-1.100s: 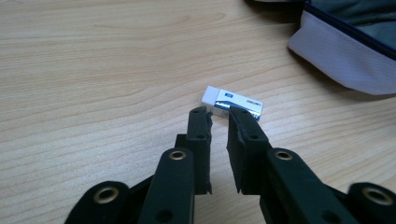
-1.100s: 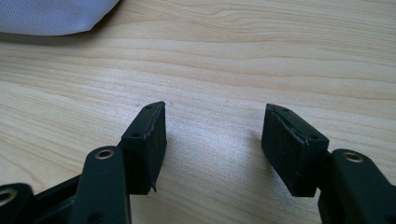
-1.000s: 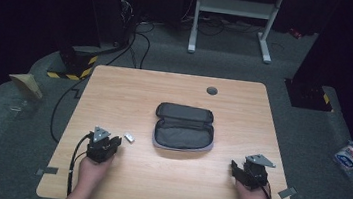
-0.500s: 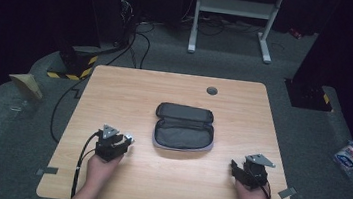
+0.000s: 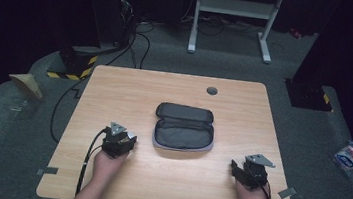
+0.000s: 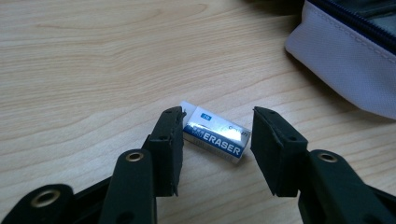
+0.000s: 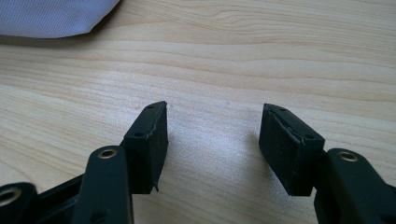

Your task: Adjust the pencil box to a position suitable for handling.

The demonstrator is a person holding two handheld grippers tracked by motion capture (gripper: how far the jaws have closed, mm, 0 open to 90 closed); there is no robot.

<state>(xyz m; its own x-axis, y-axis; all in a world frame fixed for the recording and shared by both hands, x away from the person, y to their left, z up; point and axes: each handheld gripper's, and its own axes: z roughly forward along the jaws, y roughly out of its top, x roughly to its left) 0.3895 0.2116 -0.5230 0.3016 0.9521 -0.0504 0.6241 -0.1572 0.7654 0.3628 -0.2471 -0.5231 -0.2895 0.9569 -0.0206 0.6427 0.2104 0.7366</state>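
**Left tongs closing in on the eraser**

The left tongs [image 6: 217,140] are now straddling the eraser [image 6: 215,138] – a second ago they were sitting farther back, with the eraser lying clear ahead. Jaws are spread, one touching its end, nothing pinched yet. The right tongs [image 7: 212,140] are resting spread over bare table [image 5: 130,94]. Beyond, the pencil case [image 5: 184,128] is lying open – likely the eraser's destination.

A white eraser [image 6: 215,134] in a glossy printed paper sleeve lies on the matt, wood-grain table [image 6: 93,70]; at upper right of the frame, a woven cloth pouch [image 6: 345,60]; matt black plastic jaws below.
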